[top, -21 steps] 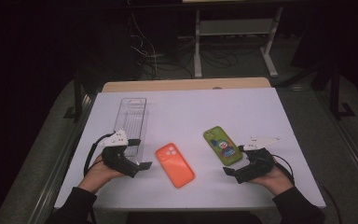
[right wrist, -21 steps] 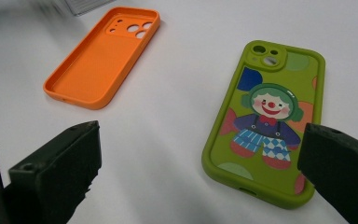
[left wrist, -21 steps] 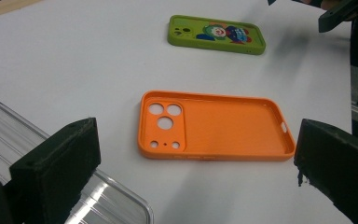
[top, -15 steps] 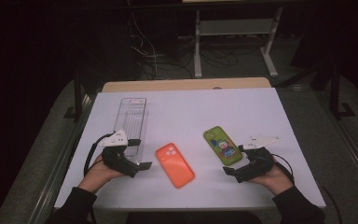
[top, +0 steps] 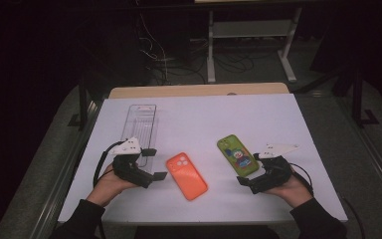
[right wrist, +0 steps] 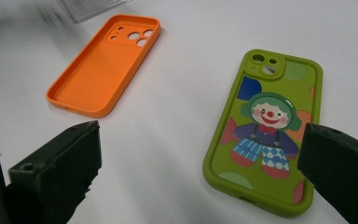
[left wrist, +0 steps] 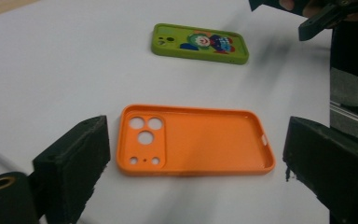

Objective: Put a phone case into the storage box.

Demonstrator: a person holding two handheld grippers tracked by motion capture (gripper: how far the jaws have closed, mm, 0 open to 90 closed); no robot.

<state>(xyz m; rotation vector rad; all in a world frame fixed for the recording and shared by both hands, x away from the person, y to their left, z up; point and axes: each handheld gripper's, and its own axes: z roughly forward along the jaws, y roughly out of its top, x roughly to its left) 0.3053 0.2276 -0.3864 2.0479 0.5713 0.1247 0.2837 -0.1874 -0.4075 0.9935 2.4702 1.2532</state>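
The left gripper [top: 155, 175] rests low on the table [top: 278, 119] at the near left edge, and its jaws stand wide open with nothing between them. In the left gripper view the orange case [left wrist: 193, 139] lies just ahead of these jaws, in the gap they frame but not touched by them. Its long axis runs across that view, from one jaw toward the other, so the jaws face the short ends of the case and not its long sides. I judge that the hand must turn, or come from another side, before it can close over the narrow width.

The right gripper [top: 242, 181] sits at the near right, also fully open and empty. The green case [right wrist: 265, 130] lies just in front of it, a little toward its right jaw, with the long axis pointing away from the camera. So each hand is nearer to its own case: left to orange, right to green.

The orange case lies with the hollow side up, camera holes at one end. The green case lies with the back up and shows a clown picture.

Farther off, beyond the left hand, a clear tray [top: 140, 124] lies on the table.
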